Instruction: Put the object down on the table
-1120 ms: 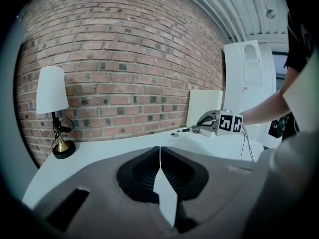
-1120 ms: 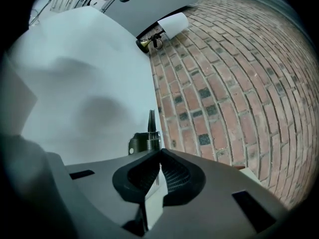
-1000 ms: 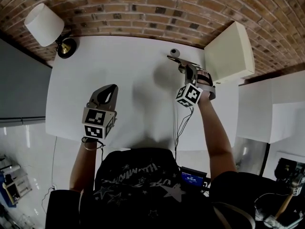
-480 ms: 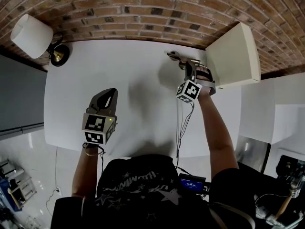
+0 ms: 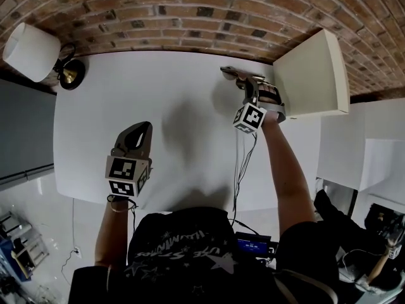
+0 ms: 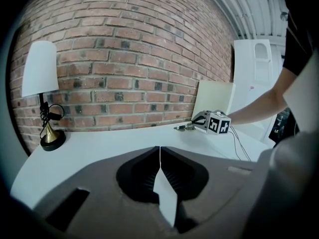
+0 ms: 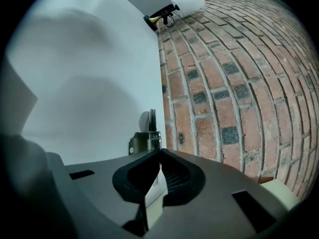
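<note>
The left tongs (image 5: 140, 127) hover over the near left part of the white tabletop (image 5: 101, 100), the forearm drawn in close to the body. In the left gripper view their jaws are clenched together with nothing between them. Farther out, the right arm is stretched well forward, holding the right tongs (image 5: 244, 81) near the tabletop's far edge. Dark cables (image 5: 240, 163) trail back from them toward the person. The right gripper view shows these tongs grasping a small grey metal fitting with a threaded collar and a thin flat tip (image 7: 146, 139). The fitting points along the tabletop, just beside the red brick wall (image 7: 219, 83). It sits low at the surface, but I cannot tell if it touches. A cream flat panel (image 5: 310, 75) leans against the wall, right of the right tongs. At the far left corner stands a white-shaded lamp with a brass base (image 5: 28, 50).
</note>
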Demonstrator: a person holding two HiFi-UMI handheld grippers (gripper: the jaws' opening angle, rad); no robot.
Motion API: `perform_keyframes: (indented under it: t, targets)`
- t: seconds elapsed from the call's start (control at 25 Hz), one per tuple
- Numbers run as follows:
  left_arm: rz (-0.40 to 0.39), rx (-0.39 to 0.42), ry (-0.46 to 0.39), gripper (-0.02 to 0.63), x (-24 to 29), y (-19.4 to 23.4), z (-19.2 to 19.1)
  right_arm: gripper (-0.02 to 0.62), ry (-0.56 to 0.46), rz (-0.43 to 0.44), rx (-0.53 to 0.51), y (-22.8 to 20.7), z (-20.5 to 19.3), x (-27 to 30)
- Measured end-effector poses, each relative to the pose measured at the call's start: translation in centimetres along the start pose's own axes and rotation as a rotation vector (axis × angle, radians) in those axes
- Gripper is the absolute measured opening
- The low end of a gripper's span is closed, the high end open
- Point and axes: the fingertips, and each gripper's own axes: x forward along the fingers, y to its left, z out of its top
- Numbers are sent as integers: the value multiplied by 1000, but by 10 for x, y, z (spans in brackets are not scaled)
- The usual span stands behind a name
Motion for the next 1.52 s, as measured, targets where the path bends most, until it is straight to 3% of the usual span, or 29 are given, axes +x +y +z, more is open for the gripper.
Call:
perform_keyframes:
  t: [0.4,0.76,1.28,1.52]
  targets:
    - [-11,-2,20,21,4,-3,-6,17,12,15,4,7,-1,4]
    - [-16,8,7,21,-2,-7,-3,90,0,29,49,11,5,-6]
    - [-23,59,-93,21,-46,-27,25,79,-61,-76,196,-29,37,-87]
    - [-32,65,-136,21,-78,-36,31,34,-70,-132,308,-39,43,-135]
